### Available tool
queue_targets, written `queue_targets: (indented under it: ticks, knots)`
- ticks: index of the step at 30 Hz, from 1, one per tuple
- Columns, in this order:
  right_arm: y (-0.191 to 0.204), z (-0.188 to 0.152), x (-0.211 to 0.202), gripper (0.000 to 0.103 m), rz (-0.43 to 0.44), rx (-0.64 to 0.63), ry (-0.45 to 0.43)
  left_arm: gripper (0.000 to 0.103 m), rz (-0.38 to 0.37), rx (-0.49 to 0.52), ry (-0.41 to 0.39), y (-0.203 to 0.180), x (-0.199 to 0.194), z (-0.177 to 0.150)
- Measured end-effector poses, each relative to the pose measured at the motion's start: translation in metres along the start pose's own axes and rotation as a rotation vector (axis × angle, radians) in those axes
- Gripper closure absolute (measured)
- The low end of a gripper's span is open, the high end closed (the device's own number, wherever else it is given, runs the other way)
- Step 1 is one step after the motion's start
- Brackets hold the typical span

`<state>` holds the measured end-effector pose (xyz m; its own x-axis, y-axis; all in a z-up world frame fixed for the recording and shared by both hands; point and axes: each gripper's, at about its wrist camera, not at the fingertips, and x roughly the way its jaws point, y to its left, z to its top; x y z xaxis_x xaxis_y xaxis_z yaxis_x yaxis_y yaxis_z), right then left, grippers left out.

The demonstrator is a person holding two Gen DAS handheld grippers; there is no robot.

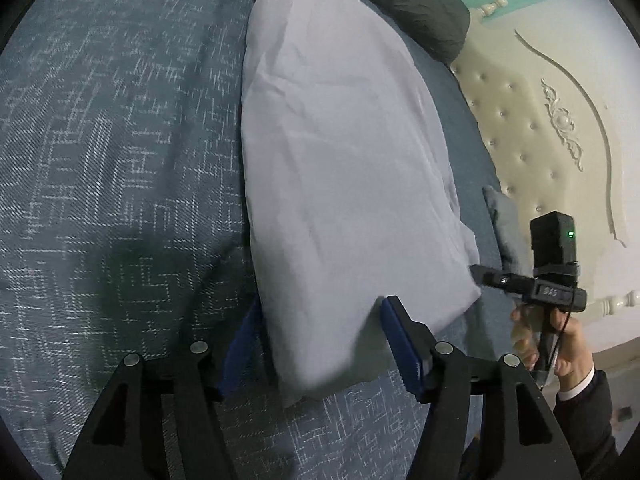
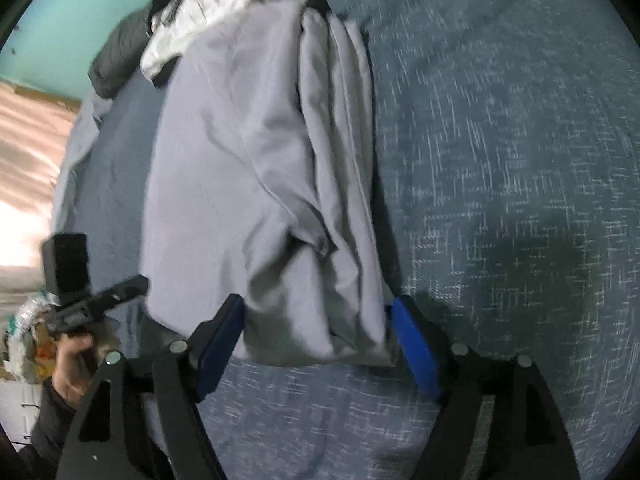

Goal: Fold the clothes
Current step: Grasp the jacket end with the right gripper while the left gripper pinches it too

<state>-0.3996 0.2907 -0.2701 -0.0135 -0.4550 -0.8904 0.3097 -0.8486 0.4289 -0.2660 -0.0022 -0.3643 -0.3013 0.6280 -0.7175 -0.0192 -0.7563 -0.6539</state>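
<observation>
Pale grey folded garment [image 1: 344,184] laid lengthwise on dark blue bedspread with white crosshatch print [image 1: 112,168]. Left gripper [image 1: 320,344] spread wide, blue pads astride garment's near edge, nothing clamped. Right gripper [image 2: 318,344] likewise wide apart, garment's hem between pads, not pinched. Small marking seen on right gripper's body in left view, unreadable. Black and white clothes [image 2: 188,12] heaped at far end.

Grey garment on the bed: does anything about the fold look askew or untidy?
Yes. The grey garment lies lengthwise on the blue bedspread, but its right edge is bunched into loose, uneven pleats with a pucker near the lower end, not flat.
</observation>
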Motion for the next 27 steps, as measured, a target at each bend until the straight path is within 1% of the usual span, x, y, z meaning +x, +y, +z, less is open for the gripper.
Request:
queue_targets:
  ticks: [2, 5, 7, 9, 10, 11, 12, 13, 15, 17, 18, 19, 20, 21, 24, 27]
  knots:
    - [-0.003, 0.003, 0.008, 0.022, -0.005, 0.011, 0.017, 0.037, -0.003, 0.003, -0.001, 0.0, 0.001, 0.0]
    - [-0.006, 0.007, 0.017, 0.021, -0.003, 0.02, 0.045, 0.037, -0.003, 0.008, -0.006, -0.002, 0.001, 0.0]
    - [-0.003, 0.01, 0.019, 0.022, -0.006, 0.006, 0.046, 0.037, -0.005, 0.007, -0.009, -0.001, 0.0, 0.002]
    - [0.001, 0.011, 0.02, 0.03, -0.004, -0.009, 0.041, 0.037, -0.003, 0.011, -0.01, -0.003, 0.002, 0.003]
    - [0.001, 0.011, 0.019, 0.032, 0.001, -0.01, 0.039, 0.037, -0.001, 0.014, -0.009, -0.002, 0.0, 0.003]
    - [0.002, 0.011, 0.019, 0.04, 0.006, -0.011, 0.035, 0.037, -0.001, 0.015, -0.01, -0.002, -0.001, 0.003]
    - [0.003, 0.01, 0.018, 0.051, 0.014, -0.011, 0.03, 0.037, -0.001, 0.017, -0.012, -0.001, -0.001, 0.003]
    - [0.005, 0.009, 0.017, 0.056, 0.029, -0.011, 0.025, 0.037, 0.001, 0.019, -0.014, -0.001, -0.003, 0.002]
    - [0.011, 0.008, 0.015, 0.07, 0.031, -0.026, 0.01, 0.038, 0.008, 0.026, -0.021, -0.002, -0.003, 0.001]
    - [0.018, 0.009, 0.013, 0.076, 0.023, -0.045, -0.007, 0.043, 0.016, 0.036, -0.023, -0.004, -0.003, 0.001]
    - [0.021, 0.009, 0.01, 0.079, 0.025, -0.052, -0.018, 0.047, 0.017, 0.042, -0.025, -0.006, -0.005, 0.001]
    - [0.025, 0.01, 0.005, 0.081, 0.03, -0.058, -0.03, 0.051, 0.017, 0.048, -0.028, -0.007, -0.007, 0.001]
    - [0.028, 0.01, 0.001, 0.083, 0.035, -0.064, -0.042, 0.053, 0.016, 0.055, -0.034, -0.008, -0.011, 0.001]
    - [0.031, 0.01, -0.003, 0.084, 0.038, -0.072, -0.053, 0.057, 0.017, 0.062, -0.04, -0.01, -0.014, 0.001]
    - [0.039, 0.011, -0.015, 0.085, 0.041, -0.101, -0.074, 0.058, 0.02, 0.075, -0.049, -0.014, -0.018, 0.001]
    - [0.033, 0.01, -0.013, 0.083, 0.051, -0.086, -0.058, 0.058, 0.007, 0.053, -0.036, -0.007, -0.011, 0.002]
